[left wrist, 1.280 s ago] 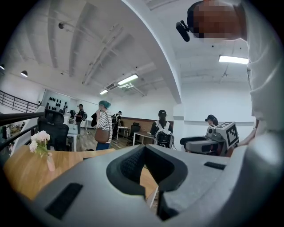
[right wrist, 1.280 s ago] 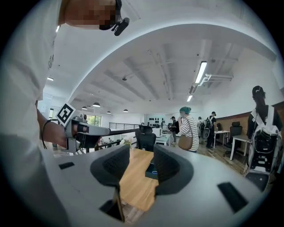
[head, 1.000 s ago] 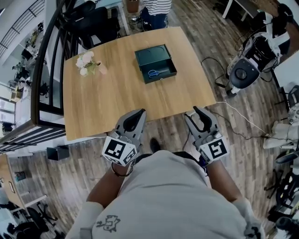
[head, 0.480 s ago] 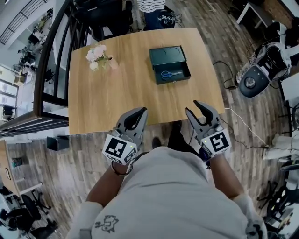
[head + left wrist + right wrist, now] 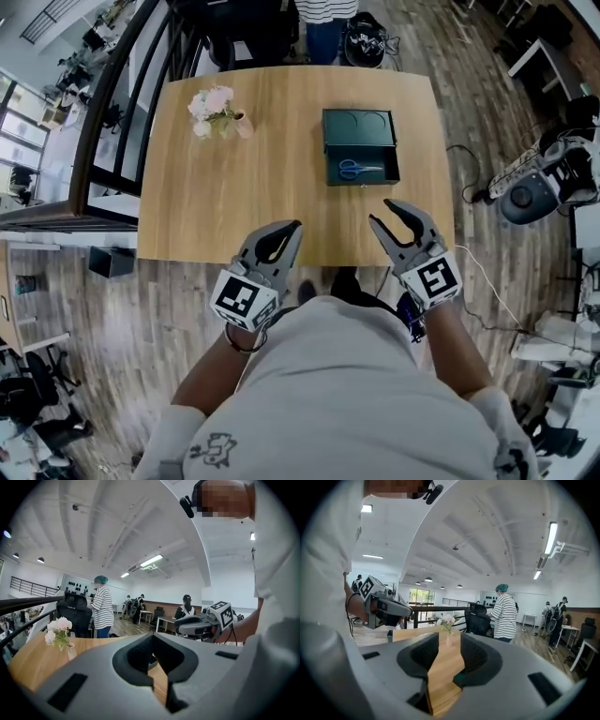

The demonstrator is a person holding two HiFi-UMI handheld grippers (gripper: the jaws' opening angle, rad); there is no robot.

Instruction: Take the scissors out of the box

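Both grippers have come forward since the earlier frame; their tips now overlap the near edge of the table, and the box sits closer to centre view.

Left gripper: jaw tips meet, nothing between them.
Right gripper: jaws apart, have just been closing a little; only bare wood shows in the gap.

Cubes on both grippers carry black-and-white square markers.

Scissors: blue handles to the left, lying flat in the open box, straight ahead of the right gripper and well apart from it. Bare tabletop lies between.

Flower vase stands at the far left, well clear of the box. Railing runs along the table's left side. Person in a striped shirt is at the far edge.

Shirt print is probably a small figure, too small to read.
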